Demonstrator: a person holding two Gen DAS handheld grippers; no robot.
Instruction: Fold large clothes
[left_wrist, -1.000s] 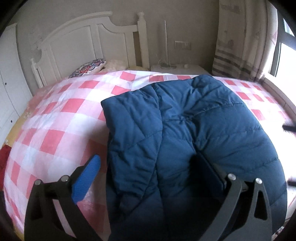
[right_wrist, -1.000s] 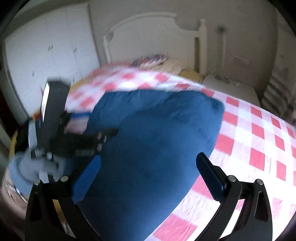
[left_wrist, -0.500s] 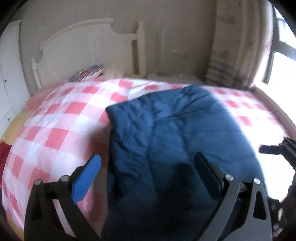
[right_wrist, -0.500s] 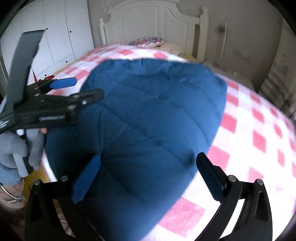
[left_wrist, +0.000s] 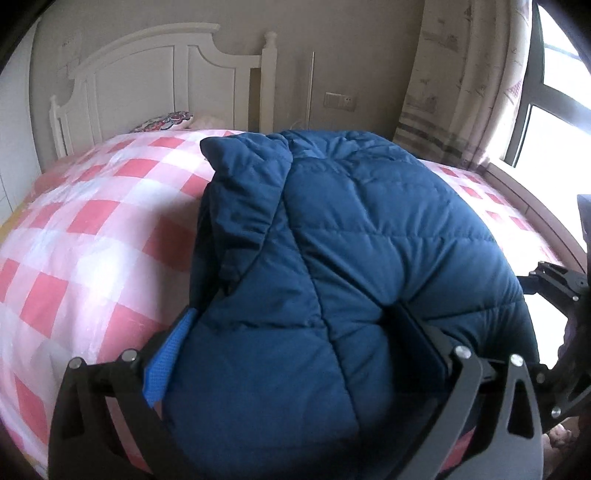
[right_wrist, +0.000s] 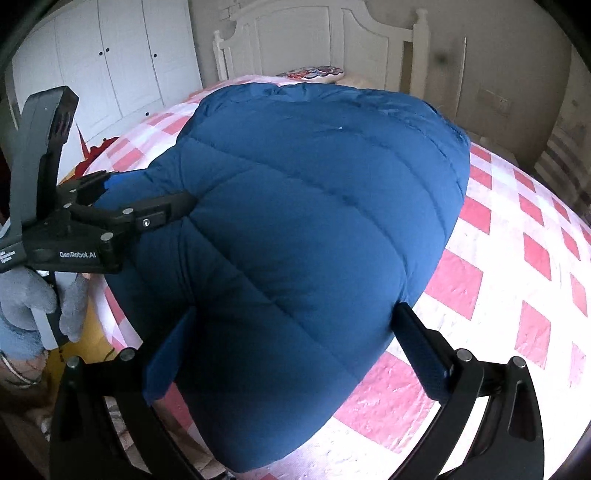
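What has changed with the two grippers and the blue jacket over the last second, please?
Both grippers have come in onto the blue puffer jacket: the left gripper, which hovered open above it, now has its near edge bunched between its fingers, and the right gripper straddles the other near corner, jaws wide. Neither has visibly clamped yet. The jacket stays folded on the pink checked bedspread.
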